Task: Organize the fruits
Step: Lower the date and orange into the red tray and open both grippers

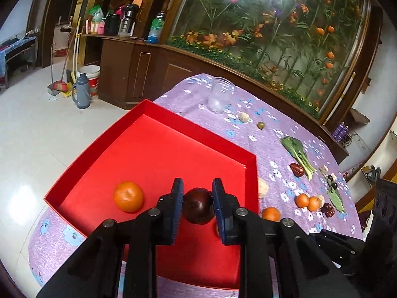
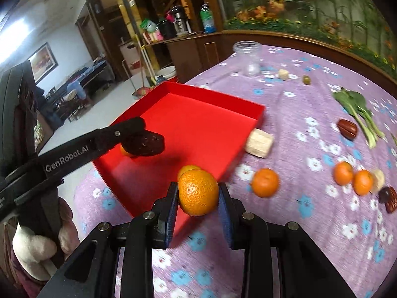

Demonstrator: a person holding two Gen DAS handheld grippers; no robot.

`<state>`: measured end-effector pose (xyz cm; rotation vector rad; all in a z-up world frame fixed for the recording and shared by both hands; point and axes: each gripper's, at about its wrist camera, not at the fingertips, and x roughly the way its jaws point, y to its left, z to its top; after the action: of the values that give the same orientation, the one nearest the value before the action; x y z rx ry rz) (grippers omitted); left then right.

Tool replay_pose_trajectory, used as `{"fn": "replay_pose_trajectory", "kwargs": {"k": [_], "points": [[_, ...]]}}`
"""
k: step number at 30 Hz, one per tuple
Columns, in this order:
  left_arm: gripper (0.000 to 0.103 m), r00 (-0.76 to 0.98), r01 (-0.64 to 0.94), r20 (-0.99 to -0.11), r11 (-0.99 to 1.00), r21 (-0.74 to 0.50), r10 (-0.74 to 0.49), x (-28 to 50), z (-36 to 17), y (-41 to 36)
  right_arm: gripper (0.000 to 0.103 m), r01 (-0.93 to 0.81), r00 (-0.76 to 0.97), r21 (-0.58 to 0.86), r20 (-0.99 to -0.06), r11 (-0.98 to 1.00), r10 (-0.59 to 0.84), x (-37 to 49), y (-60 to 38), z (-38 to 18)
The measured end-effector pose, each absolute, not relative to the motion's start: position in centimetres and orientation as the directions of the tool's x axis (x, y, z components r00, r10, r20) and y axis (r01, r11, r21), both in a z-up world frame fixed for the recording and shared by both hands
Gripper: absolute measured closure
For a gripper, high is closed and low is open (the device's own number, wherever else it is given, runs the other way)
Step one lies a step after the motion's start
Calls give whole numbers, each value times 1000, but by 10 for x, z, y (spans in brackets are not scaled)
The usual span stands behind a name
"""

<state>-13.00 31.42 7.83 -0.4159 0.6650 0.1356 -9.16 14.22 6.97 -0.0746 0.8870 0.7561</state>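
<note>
A red tray point(image 1: 203, 134) point(image 2: 218, 100) lies on the purple flowered tablecloth. My left gripper point(image 1: 198, 198) is shut on a dark red fruit point(image 1: 198, 206) and holds it over the tray; it shows in the right wrist view point(image 2: 146, 141) too. One orange point(image 1: 128, 196) lies in the tray. My right gripper point(image 2: 198, 193) is shut on an orange point(image 2: 198, 192) above the tray's near edge, with another orange point(image 2: 187, 168) just behind it in the tray. Loose oranges point(image 2: 265, 182) point(image 2: 343, 173) point(image 2: 363, 182) lie on the cloth to the right.
A clear plastic jar point(image 2: 249, 57), a green leafy vegetable point(image 2: 357, 109), dark red fruits point(image 2: 347, 129) point(image 2: 388, 197), a pale corn piece point(image 2: 259, 142) by the tray, a small pale piece point(image 2: 283, 74) and an olive-green fruit point(image 2: 307, 79) lie on the cloth. A wooden cabinet stands behind.
</note>
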Motion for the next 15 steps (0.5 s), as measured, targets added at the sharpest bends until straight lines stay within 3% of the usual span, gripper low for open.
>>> {"fn": "replay_pose_trajectory", "kwargs": {"k": [15], "points": [[80, 768, -336, -640, 867, -368, 26, -133, 66, 362, 69, -640, 369, 198, -768, 742, 524, -66, 204, 59]]}}
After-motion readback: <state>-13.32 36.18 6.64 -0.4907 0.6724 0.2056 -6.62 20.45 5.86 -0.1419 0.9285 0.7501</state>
